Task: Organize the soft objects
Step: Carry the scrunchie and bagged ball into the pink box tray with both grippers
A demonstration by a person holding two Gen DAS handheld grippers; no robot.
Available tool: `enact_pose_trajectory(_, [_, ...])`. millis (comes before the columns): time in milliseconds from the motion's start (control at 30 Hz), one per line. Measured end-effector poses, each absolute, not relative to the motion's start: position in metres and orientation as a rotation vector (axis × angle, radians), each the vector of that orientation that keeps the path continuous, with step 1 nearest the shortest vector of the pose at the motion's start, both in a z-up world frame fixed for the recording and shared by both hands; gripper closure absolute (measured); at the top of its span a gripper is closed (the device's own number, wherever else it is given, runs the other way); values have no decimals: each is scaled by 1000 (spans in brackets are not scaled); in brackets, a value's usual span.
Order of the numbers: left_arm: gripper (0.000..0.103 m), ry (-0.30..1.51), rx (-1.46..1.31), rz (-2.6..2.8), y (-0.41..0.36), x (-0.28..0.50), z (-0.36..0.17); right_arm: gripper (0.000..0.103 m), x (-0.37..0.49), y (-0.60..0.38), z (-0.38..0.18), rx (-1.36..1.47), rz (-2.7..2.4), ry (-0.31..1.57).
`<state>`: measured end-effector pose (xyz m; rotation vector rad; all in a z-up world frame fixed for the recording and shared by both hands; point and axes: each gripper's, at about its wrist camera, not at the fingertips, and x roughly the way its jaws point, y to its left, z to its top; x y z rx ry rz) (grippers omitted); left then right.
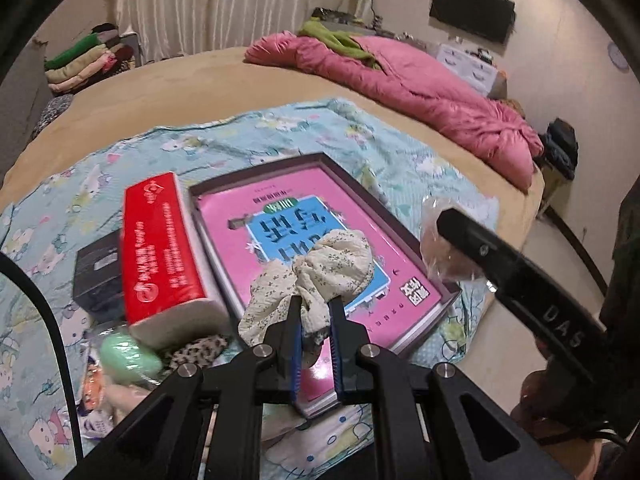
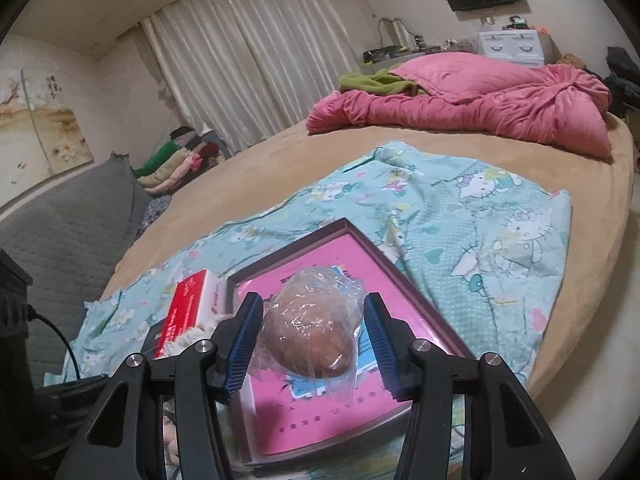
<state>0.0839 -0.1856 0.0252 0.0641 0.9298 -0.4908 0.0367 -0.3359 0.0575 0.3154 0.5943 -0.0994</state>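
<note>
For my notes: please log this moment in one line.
left gripper: shut on cream floral scrunchie | right gripper: shut on plastic-wrapped brown bun

Both tools are built of matte black angular linkage arms joined by round silver screws. The left gripper and the right gripper are fitted with ribbed blue pads. White letters "DAS" are printed on a black finger at the right of the left-wrist frame. A black cable is seen at lower left.
</note>
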Motion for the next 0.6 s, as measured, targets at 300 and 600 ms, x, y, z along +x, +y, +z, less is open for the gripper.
enact_pose_trajectory(300, [91, 998, 105, -504, -214, 92, -6, 49, 41, -350, 50, 332, -119, 606])
enact_pose_trajectory(600, [91, 1059, 127, -504, -222, 94, -32, 49, 49, -362, 30, 339, -143, 656])
